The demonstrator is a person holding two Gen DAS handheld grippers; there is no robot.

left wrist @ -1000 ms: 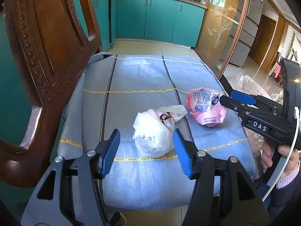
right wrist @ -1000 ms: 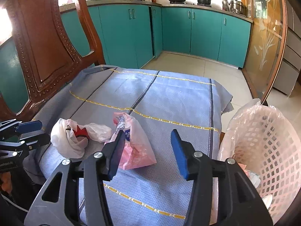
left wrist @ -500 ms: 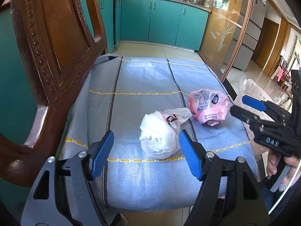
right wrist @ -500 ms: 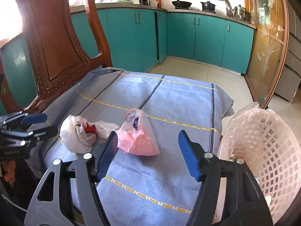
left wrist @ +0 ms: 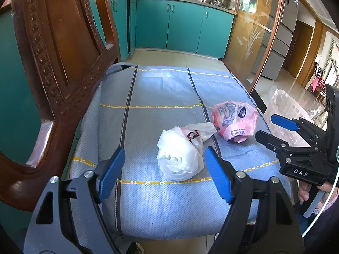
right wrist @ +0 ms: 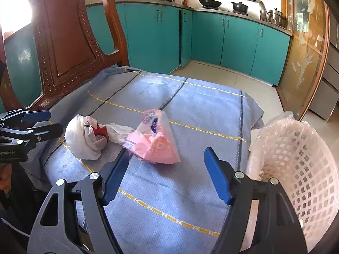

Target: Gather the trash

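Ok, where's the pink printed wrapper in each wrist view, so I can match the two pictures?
Left wrist view: pink wrapper lies right of centre on the blue cloth, beyond and right of the white bag.
Right wrist view: pink wrapper lies near centre, just beyond the right gripper, right of the white bag.
Shared landmark: the carved wooden chair back, upper left in both.

Both tools are made the same way. The left gripper (left wrist: 163,169) has black plastic arms with triangular cut-outs, silver round screws at the joints, and bright blue flat pads (left wrist: 110,172) on the inner faces. The right gripper (right wrist: 165,172) looks alike; in the left view its black body carries white letters "DAS", and a white cable (left wrist: 317,216) curves below it. The hand (left wrist: 307,192) under it shows a pale pink cuff.
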